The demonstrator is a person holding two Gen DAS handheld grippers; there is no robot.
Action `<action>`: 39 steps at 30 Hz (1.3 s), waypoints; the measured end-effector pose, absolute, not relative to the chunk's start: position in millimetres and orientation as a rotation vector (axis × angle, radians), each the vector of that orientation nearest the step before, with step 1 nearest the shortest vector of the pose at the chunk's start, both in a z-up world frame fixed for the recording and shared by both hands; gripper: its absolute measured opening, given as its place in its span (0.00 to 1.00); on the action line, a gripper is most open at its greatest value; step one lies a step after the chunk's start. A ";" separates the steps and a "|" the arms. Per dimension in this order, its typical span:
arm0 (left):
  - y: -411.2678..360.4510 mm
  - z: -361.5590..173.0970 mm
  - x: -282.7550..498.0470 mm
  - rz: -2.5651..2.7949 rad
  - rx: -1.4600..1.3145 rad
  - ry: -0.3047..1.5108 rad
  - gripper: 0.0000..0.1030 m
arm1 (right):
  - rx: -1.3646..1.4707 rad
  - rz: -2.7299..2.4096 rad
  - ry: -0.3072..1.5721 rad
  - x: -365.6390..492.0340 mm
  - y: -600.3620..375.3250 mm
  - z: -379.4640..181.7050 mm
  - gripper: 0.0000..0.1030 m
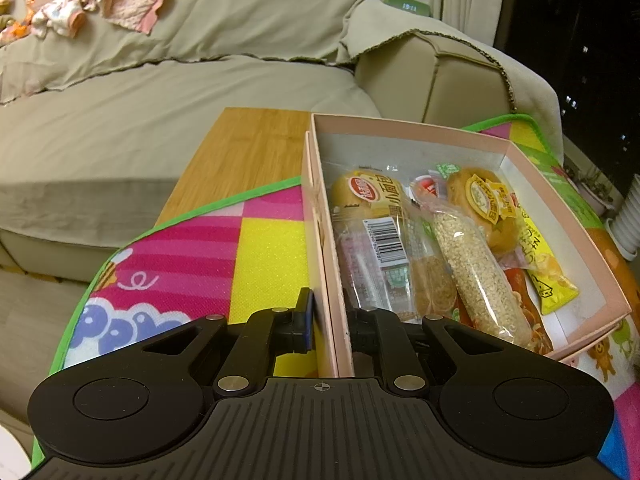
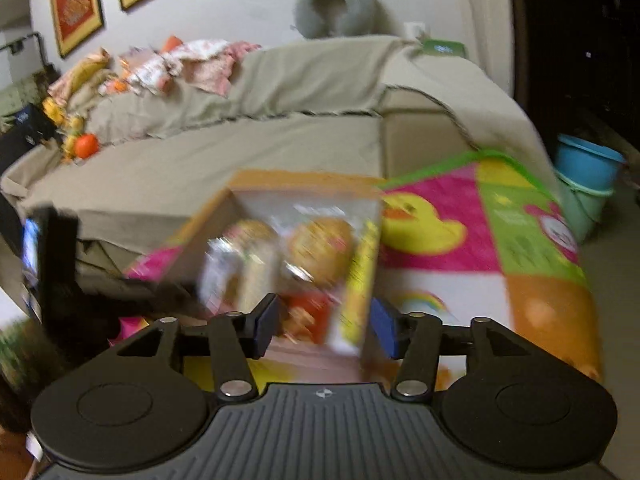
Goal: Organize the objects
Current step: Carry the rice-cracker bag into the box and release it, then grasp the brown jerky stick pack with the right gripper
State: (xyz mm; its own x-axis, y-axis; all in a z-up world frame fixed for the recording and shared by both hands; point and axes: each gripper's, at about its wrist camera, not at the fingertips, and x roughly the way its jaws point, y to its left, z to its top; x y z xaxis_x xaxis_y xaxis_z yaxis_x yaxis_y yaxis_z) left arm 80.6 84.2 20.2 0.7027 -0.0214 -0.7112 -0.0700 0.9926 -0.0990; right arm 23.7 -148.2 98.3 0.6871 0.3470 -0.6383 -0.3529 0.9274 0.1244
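A pink cardboard box (image 1: pixel 560 216) full of wrapped snacks sits on a colourful play mat (image 1: pixel 192 264). Inside are bread buns (image 1: pixel 368 196), a long sesame bar (image 1: pixel 476 272) and a yellow packet (image 1: pixel 548 272). My left gripper (image 1: pixel 330 320) is shut on the box's left wall, one finger outside, one inside. In the right wrist view the box (image 2: pixel 296 256) is blurred. My right gripper (image 2: pixel 324 326) is open, its blue-padded fingers straddling the box's near right corner without a clear grip.
A beige sofa (image 1: pixel 160 120) with piled clothes (image 1: pixel 100 4) stands behind the mat. A wooden board (image 1: pixel 248 152) lies under the mat's far edge. Blue and green buckets (image 2: pixel 588 184) stand at the right, a dark stand (image 2: pixel 56 264) at the left.
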 end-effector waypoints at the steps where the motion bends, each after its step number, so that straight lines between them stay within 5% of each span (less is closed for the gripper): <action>1: 84.1 20.3 80.5 0.027 -0.123 0.792 0.13 | -0.015 0.368 0.722 19.1 -157.8 93.8 0.55; 5: 83.8 20.7 80.2 0.030 -0.122 0.793 0.13 | -0.029 0.262 0.739 7.5 -192.8 80.2 0.66; 19: 83.6 21.6 80.3 0.032 -0.121 0.795 0.12 | 0.171 0.083 0.906 -11.8 -256.3 18.5 0.77; 39: 84.0 21.4 77.2 0.029 -0.120 0.795 0.13 | 0.021 0.135 0.884 19.2 -206.1 16.4 0.77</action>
